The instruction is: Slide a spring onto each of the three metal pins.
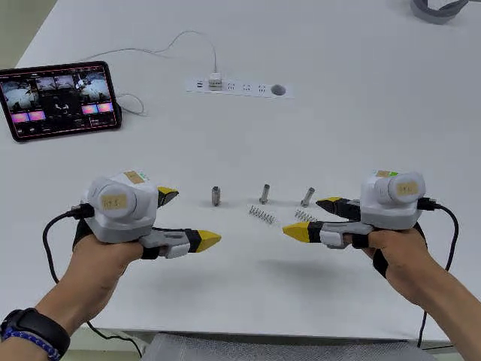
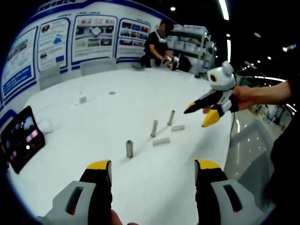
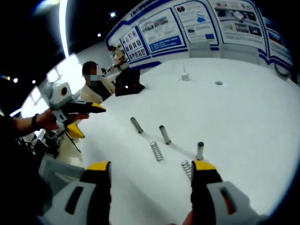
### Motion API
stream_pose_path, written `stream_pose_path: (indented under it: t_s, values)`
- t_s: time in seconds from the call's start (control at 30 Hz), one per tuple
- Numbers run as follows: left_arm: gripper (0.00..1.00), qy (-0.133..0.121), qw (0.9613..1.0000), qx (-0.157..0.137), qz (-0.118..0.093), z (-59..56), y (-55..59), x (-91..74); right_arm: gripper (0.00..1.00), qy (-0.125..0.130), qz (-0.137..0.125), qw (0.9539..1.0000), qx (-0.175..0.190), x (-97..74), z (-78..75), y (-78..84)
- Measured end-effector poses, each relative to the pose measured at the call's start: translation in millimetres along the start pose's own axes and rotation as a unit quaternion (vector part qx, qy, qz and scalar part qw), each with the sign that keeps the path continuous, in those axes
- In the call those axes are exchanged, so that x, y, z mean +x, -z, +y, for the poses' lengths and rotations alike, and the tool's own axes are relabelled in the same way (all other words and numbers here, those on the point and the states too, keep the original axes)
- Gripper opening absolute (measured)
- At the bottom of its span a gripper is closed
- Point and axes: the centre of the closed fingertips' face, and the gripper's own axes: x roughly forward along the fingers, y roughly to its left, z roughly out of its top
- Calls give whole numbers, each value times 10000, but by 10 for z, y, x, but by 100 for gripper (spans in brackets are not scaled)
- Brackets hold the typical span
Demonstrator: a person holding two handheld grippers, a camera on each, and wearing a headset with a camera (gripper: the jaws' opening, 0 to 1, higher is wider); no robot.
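A: Grippers?
B: Left gripper point(image 1: 192, 216) and right gripper point(image 1: 304, 216) both gape wide, empty, tips facing over the white table point(image 1: 248, 286)
A: Springs?
B: Middle spring point(image 1: 261, 215) and right-hand spring point(image 1: 304, 217) lie loose between the tips. Just behind, three pins point(image 1: 264, 193) stand in a row. Farther: power strip point(image 1: 239, 86), tablet point(image 1: 60, 99)

A white table point(image 1: 338, 45) carries a tablet point(image 1: 62, 100) at its far left, its screen lit with small camera feeds. A white power strip point(image 1: 239, 87) lies farther back near the middle. A white adapter point(image 1: 215, 81) is plugged into it, and a thin cable point(image 1: 150, 51) loops toward the tablet. Information posters point(image 2: 93, 37) line the wall behind.
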Motion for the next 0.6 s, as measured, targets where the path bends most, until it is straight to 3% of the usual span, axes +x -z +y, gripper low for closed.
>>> stream_pose_path:
  t_s: [0.6]
  values:
    - [74,125,9999,69,59,-84,-41,83,73,112,-66,9996,254,-124,-44,155]
